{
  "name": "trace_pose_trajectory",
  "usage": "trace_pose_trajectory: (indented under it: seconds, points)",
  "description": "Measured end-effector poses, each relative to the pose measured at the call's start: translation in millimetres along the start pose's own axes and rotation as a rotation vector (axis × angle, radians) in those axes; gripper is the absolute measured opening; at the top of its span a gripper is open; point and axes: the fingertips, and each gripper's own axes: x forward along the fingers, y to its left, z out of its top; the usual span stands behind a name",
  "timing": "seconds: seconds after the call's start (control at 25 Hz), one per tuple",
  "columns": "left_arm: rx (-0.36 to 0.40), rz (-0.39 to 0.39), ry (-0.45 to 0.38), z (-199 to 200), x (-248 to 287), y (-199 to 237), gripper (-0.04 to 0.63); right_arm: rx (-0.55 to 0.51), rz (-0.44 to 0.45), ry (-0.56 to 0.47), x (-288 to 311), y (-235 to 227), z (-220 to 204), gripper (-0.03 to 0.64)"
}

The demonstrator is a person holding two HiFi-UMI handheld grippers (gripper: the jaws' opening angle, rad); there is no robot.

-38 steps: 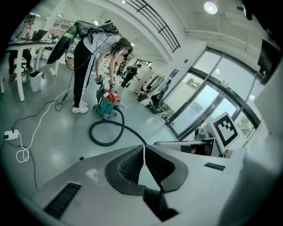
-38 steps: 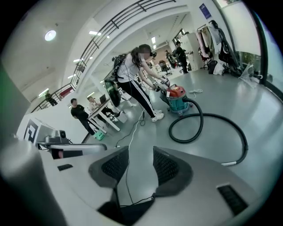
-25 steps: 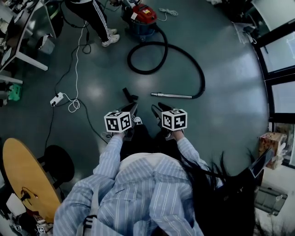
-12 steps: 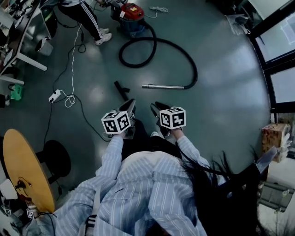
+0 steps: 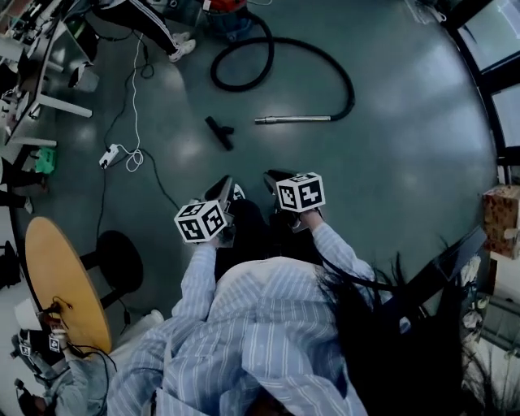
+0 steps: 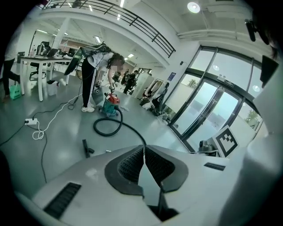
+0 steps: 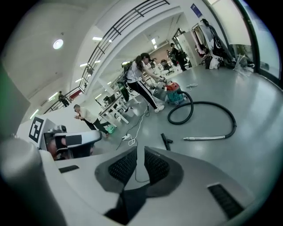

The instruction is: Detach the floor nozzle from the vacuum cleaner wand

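The black floor nozzle (image 5: 219,132) lies on the grey floor, apart from the free end of the metal wand (image 5: 292,119). The wand runs on into the black hose (image 5: 329,61), which leads to the red vacuum cleaner (image 5: 226,6). Both grippers hang close to my body, well short of these parts. My left gripper (image 5: 222,192) is shut and empty, its tips touching (image 6: 144,148). My right gripper (image 5: 273,180) has just been closing. Its jaws (image 7: 136,150) stand together but for a thin slit, with nothing between them. The nozzle (image 7: 166,141) and wand (image 7: 205,137) show beyond them.
A white power strip with coiled cable (image 5: 111,154) lies left of the nozzle. A round wooden table (image 5: 57,276) and black stool (image 5: 120,264) stand at my left. A person (image 5: 146,20) stands by the vacuum. A cardboard box (image 5: 502,213) sits at the right, by glass doors.
Both grippers and I have drawn back from the wand and nozzle, which now lie farther up the head view. The vacuum has slid to the top edge.
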Motion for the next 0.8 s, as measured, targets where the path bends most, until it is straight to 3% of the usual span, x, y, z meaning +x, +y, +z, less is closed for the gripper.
trace_pose_trajectory:
  seconds: [0.2,0.44,0.8]
  points:
    - [-0.015,0.006,-0.005,-9,-15,5,0.017,0.002,0.019,0.002,4,17,-15,0.051]
    - [0.024,-0.002,-0.006,-32,-54,3,0.017,-0.004,0.030,0.018,7,48,-43,0.049]
    - [0.040,0.024,-0.024,-89,-167,59,0.017,-0.009,0.043,0.039,32,145,-116,0.049]
